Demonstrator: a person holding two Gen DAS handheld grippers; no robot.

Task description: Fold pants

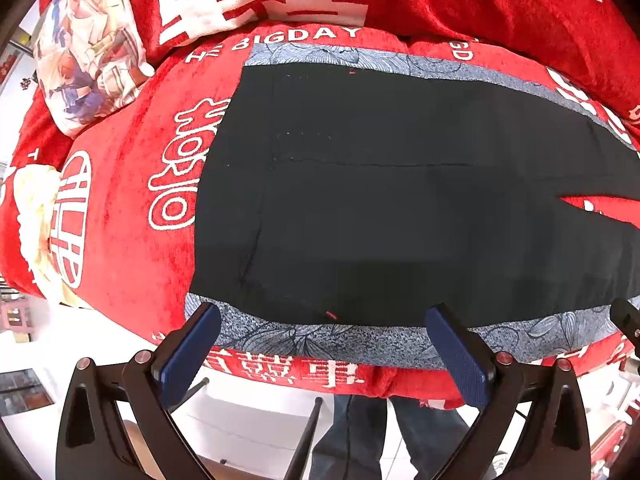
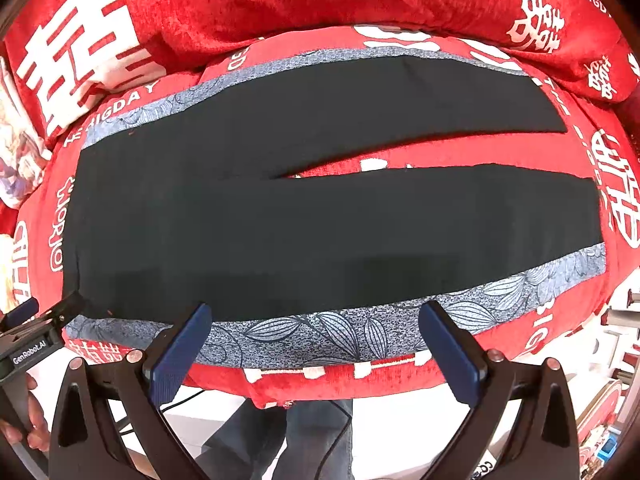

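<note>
Red plush fabric printed with white characters and "THE BIGDAY" lettering covers the sofa seat [image 2: 400,380] I'm working over, with matching red cushions [image 2: 248,4] banked along the far side and a cartoon-print pillow [image 1: 86,46] at the far left.

On the seat I see the pants [image 2: 320,232] spread flat and unfolded. They are black, with a blue-grey leaf-patterned band [image 2: 340,338] running down the near edge and another along the far edge. Their long axis runs left to right: the waist end lies at the left, and the two legs point right. From the right wrist view the legs split about mid-way, with a wedge of red seat showing between them, widening toward the right. The far leg angles slightly away; the near leg runs along the seat's front edge.

My left gripper [image 1: 324,344] hovers at the near edge by the waist end, jaws spread wide and holding nothing, its blue fingers [image 1: 190,354] standing over the patterned band; I cannot tell whether they touch the cloth. My right gripper [image 2: 316,344] sits further right along the same near edge, also spread wide and empty, its blue pads [image 2: 450,354] likewise over the band of the near leg. Both sets of fingers point across the pants toward the far cushions. In the right wrist view the left gripper shows at the left margin beside the waist corner.
</note>
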